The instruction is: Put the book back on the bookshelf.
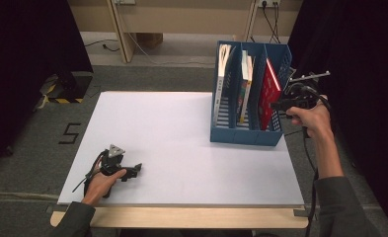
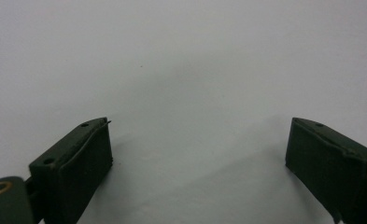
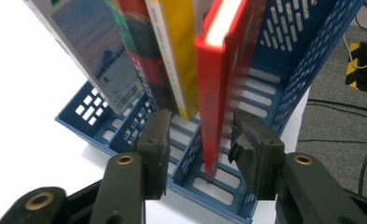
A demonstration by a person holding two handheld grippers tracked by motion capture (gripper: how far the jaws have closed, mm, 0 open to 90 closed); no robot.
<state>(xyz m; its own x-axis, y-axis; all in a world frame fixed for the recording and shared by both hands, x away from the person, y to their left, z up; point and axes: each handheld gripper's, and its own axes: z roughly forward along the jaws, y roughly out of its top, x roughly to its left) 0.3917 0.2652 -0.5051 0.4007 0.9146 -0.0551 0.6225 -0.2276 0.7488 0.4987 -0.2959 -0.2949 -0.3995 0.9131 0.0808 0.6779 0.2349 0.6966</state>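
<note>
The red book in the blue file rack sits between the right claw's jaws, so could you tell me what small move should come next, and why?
Probably close the right claw on the red book. Its jaws straddle the book's lower edge with gaps on both sides, so nothing is gripped yet. The book stands in the end compartment of the blue rack, and the left claw rests open on the table.

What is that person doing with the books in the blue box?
A person holds a gripper in each hand. The right gripper is at the blue file box, with its jaws on either side of the red book in the end compartment. The jaws are not pressing on it yet. Other books stand in the other compartments. The left gripper rests open on the white table, holding nothing.
</note>
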